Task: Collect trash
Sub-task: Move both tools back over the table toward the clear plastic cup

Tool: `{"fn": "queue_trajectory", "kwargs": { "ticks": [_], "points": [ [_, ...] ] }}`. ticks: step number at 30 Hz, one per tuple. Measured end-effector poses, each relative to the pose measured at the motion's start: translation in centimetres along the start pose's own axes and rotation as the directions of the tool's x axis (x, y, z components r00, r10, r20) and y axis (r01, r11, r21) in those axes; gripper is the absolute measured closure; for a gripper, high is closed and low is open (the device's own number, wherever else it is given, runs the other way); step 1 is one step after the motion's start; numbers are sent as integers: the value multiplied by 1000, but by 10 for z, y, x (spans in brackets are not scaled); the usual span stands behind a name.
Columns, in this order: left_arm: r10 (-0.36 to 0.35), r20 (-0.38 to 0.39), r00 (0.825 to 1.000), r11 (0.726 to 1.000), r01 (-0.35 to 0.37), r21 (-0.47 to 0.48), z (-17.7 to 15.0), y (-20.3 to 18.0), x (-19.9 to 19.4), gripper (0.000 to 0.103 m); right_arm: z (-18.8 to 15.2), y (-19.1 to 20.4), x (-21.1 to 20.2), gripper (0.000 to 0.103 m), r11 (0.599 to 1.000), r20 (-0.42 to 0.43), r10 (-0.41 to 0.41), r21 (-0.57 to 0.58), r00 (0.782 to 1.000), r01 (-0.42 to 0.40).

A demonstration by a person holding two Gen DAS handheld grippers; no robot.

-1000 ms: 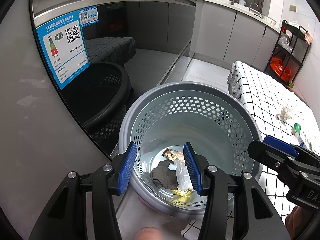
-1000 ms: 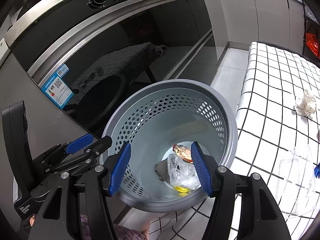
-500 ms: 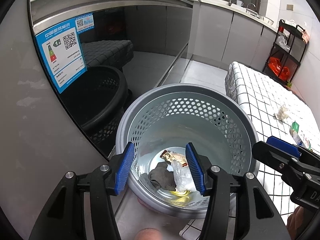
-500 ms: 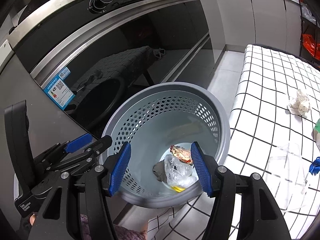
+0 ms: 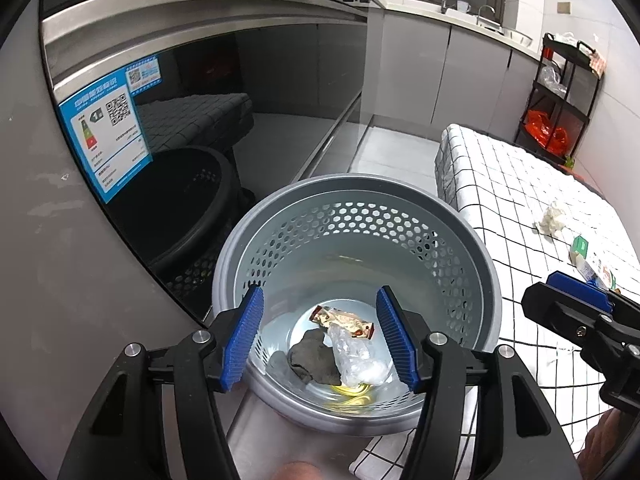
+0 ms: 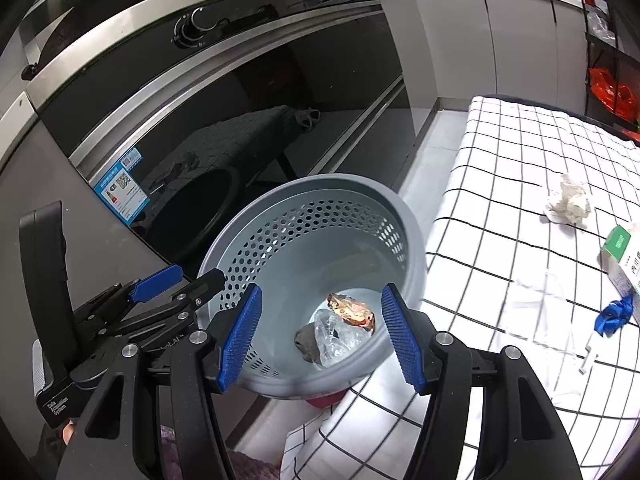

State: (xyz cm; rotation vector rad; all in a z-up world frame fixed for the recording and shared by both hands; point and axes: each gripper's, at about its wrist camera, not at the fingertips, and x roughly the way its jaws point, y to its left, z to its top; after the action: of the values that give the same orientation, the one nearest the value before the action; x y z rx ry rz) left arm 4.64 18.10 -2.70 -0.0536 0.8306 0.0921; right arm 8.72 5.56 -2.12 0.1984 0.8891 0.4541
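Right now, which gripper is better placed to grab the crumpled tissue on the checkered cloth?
Right, probably. The right gripper is open, empty and nearer the checkered cloth, where the crumpled tissue lies. The left gripper, also open, sits farther away, on the basket's far side.

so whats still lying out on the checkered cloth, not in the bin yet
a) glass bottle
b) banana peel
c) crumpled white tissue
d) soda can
c: a crumpled white tissue lies on the checkered cloth, apart from the grey bin, with no banana peel, soda can or glass bottle on the cloth.
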Motion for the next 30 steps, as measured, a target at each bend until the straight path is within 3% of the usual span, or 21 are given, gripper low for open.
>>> {"fn": "queue_trajectory", "kwargs": {
  "ticks": [16,30],
  "points": [
    [-44,35,998,998,42,53,-2,-29,-11,39,-8,-34,-48,42,998,86,-52,48,995,48],
    [-107,62,992,988,99,120,-5,-66,-22,31,-29,-87,-100,38,981,156,-159,139,975,138]
  ]
}}
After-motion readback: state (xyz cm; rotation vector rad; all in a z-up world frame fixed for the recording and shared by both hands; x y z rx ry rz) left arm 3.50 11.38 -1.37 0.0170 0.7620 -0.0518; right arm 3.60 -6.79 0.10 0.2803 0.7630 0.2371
